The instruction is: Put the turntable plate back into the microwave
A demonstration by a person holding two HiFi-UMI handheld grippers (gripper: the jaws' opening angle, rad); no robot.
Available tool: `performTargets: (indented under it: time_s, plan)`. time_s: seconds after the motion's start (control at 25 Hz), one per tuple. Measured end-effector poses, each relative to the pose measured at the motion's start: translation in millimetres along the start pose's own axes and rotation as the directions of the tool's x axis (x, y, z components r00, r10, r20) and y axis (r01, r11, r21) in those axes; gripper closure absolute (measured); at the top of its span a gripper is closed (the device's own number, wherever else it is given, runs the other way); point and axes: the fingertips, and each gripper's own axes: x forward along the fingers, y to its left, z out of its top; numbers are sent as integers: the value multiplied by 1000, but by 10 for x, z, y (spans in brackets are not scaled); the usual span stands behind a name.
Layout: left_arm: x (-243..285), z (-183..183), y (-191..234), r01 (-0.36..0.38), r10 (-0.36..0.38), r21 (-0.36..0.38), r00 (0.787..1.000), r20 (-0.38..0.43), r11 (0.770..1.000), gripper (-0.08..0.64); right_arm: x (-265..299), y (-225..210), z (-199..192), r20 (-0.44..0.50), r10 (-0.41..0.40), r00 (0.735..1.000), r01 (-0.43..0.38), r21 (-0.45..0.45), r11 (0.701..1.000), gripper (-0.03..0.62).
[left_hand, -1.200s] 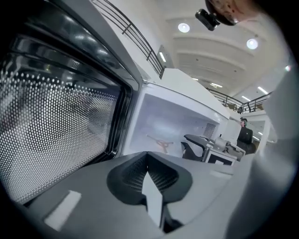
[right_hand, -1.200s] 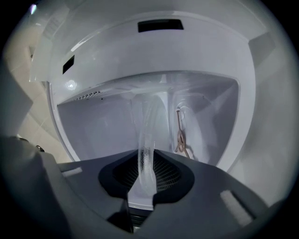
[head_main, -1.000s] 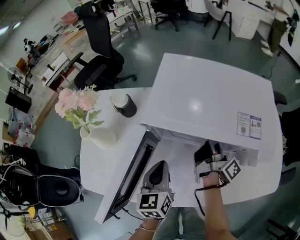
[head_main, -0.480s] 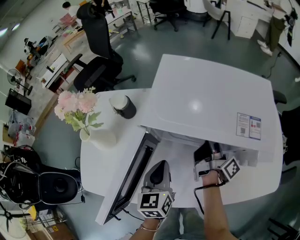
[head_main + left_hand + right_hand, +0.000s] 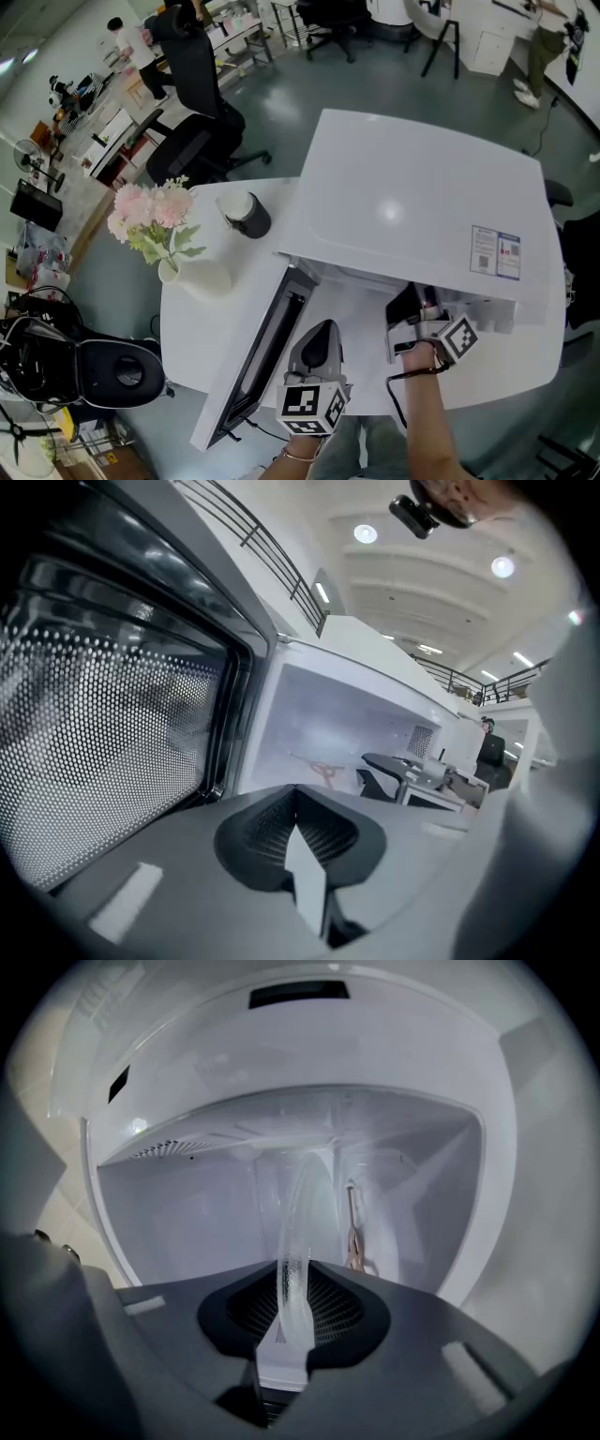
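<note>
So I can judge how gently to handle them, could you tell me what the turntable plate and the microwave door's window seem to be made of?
The turntable plate: apparently clear glass, as the white cavity shows through it; its rim looks finely stippled. The door window: a dark sheet of regular dots, probably perforated metal behind a glossy pane.

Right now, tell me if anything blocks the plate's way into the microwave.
Nothing visible does. The door stands open, the cavity ahead is open, and the right gripper holds the plate at its mouth.
</note>
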Motion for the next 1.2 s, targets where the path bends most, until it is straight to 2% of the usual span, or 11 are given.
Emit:
performTargets:
  time_s: [0.36, 0.6, 0.76, 0.92, 1.0, 1.12, 1.2]
  plan:
    - [4, -20, -30, -3, 3, 1, 1000, -3, 1000, 560, 14, -35, 11, -16, -109, 994, 107, -107, 989, 519]
    - [4, -15, -74, 1, -1, 8, 1000, -3, 1000, 560, -15, -109, 34, -9, -198, 980, 195, -133, 972, 526]
    - [-9, -16, -91, -1, 1, 10, 1000, -3, 1000, 560, -39, -156, 54, 1, -266, 964, 264, -125, 957, 526]
    - [-31, -10, -92, -6, 6, 12, 1000, -3, 1000, 560, -45, -204, 55, -4, -348, 937, 345, -137, 929, 526]
    - [-42, -11, -98, -6, 6, 12, 1000, -4, 1000, 560, -36, -215, 54, -7, -357, 934, 352, -149, 924, 525]
    - [-51, -6, -105, -6, 6, 13, 1000, -5, 1000, 560, 14, -191, 50, -13, -334, 943, 327, -176, 929, 523]
    - [-54, 3, -103, -5, 5, 14, 1000, -5, 1000, 560, 29, -185, 44, -12, -344, 939, 334, -209, 919, 523]
